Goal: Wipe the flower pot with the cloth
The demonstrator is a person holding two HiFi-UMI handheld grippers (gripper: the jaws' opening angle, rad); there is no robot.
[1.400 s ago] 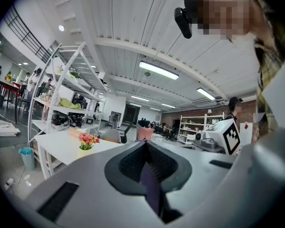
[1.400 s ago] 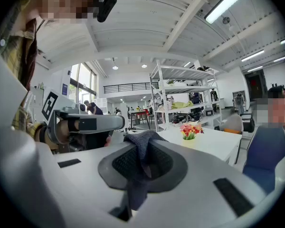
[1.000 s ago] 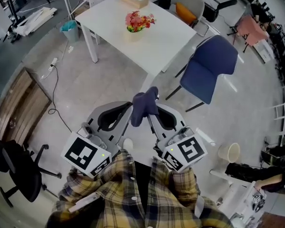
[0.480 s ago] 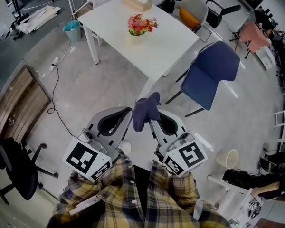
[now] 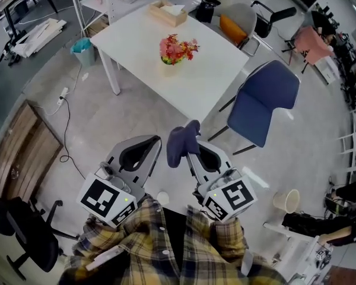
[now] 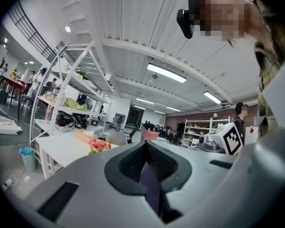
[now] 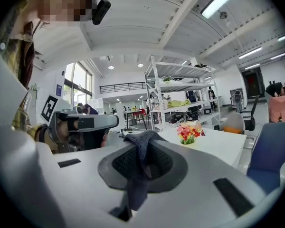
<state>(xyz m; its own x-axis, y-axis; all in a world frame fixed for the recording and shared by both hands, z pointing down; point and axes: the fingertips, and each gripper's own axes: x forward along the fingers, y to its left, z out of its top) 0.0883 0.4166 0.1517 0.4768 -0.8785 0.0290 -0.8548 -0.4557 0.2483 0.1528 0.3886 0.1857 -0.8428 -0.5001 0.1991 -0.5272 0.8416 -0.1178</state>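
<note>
The flower pot point(image 5: 169, 67) is small and pale, with red and pink flowers, and stands on the white table point(image 5: 207, 61) well ahead of both grippers. It also shows in the left gripper view as the flower pot point(image 6: 99, 145) and in the right gripper view as the flower pot point(image 7: 189, 133). My right gripper point(image 5: 186, 145) is shut on a dark blue cloth point(image 5: 180, 141), which bunches over its tip; the cloth point(image 7: 141, 148) drapes down between the jaws. My left gripper point(image 5: 155, 142) is held beside it, jaws shut, nothing seen in them.
A blue chair point(image 5: 267, 94) stands at the table's right corner. A wooden tissue box point(image 5: 167, 10) sits at the table's far end. A teal bin point(image 5: 83, 44), a floor cable point(image 5: 65, 108), a black office chair point(image 5: 21, 233) and a pale cup point(image 5: 286, 199) are around.
Both grippers have moved forward toward the table with the cloth still in the right one. The table and pot have drawn nearer in the head view.
</note>
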